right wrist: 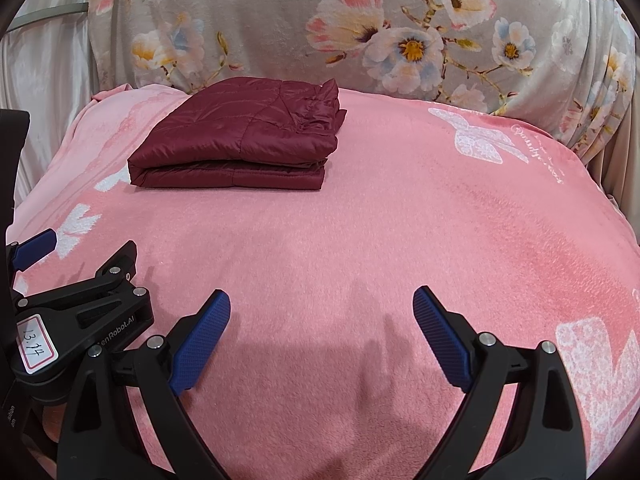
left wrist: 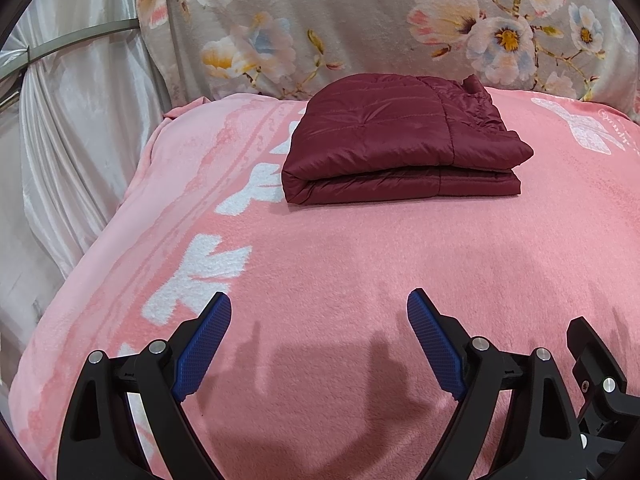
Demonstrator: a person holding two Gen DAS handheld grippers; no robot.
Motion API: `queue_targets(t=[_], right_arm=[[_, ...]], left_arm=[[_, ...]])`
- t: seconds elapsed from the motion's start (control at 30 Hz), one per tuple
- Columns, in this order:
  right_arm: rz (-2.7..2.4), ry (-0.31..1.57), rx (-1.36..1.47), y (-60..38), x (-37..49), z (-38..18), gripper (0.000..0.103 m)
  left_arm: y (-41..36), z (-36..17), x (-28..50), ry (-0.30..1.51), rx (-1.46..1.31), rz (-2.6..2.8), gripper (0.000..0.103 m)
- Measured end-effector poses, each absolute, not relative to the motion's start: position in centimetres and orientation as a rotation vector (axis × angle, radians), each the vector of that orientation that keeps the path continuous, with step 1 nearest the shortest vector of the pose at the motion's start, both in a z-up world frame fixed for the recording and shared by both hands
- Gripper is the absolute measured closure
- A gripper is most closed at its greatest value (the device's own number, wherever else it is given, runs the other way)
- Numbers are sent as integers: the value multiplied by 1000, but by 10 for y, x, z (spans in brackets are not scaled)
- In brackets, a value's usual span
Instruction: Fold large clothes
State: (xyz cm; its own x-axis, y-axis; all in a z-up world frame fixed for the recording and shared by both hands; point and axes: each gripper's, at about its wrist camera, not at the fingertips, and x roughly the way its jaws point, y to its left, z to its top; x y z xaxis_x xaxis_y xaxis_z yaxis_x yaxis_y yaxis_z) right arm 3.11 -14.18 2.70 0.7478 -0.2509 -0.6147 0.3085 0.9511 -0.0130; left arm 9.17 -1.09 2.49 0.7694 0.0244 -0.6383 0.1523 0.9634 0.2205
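A dark red quilted jacket [left wrist: 400, 140] lies folded into a thick rectangular bundle at the far side of the pink blanket [left wrist: 340, 264]; the right wrist view shows the jacket [right wrist: 236, 140] at the upper left. My left gripper [left wrist: 319, 304] hovers open over bare blanket, well short of the jacket, with nothing between its blue pads [left wrist: 204, 344]. My right gripper [right wrist: 321, 300] is open too, empty, beside the left one. Part of the left gripper's black body [right wrist: 84, 312] shows at the left edge of the right wrist view.
A grey floral cloth [left wrist: 360, 20] drapes upright behind the blanket. White satin curtains [left wrist: 72, 128] hang at the left. The pink blanket carries white butterfly prints [right wrist: 484, 136] and drops off at its left and right edges.
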Motion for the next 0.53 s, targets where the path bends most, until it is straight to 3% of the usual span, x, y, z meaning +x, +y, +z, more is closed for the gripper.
queue_targets(t=[0.53], right_arm=[[-321,659,77,-144,32,31,13]], left_arm=[[-13,29,94,689,273,-69,21]])
